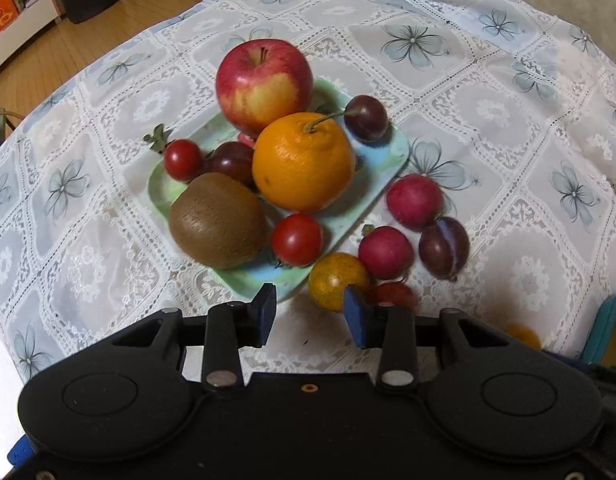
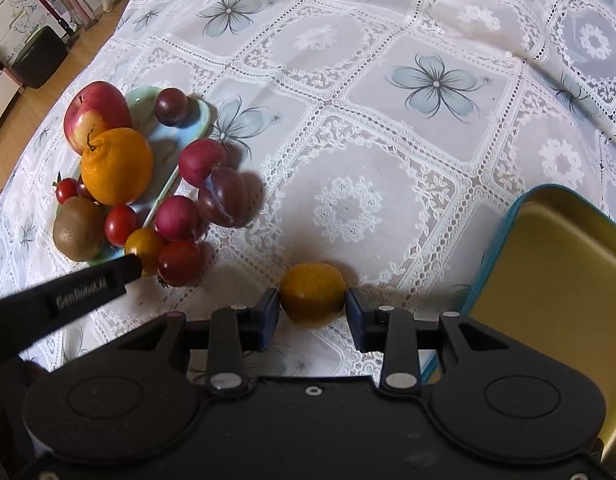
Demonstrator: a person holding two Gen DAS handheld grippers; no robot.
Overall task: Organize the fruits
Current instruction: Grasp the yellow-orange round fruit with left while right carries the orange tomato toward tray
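A worktop covered with a white lace cloth [image 2: 388, 120] printed with blue flowers. Toward its left side sits a pale green tray [image 1: 392, 152] piled with an apple [image 1: 264, 84], a large orange [image 1: 302, 162], a kiwi [image 1: 218, 220], cherry tomatoes and dark plums. More small fruit has spilled onto the cloth just beside the tray's near corner: two red radish-like fruits, a purple plum [image 1: 444, 246] and a small yellow-orange tomato [image 1: 336, 280].

The left gripper [image 1: 310, 316] hovers by that near corner, fingers apart and empty, apparently lining up on the loose fruit.

The right gripper [image 2: 312, 316] is lower, near the worktop's front edge, with a small orange fruit [image 2: 312, 294] between its blue pads [image 2: 270, 312]. The pads sit right at the fruit's sides; whether they are pressing it I cannot tell. An empty gold-lined tin with a teal rim [image 2: 504, 224] waits just to the right, likely the destination.
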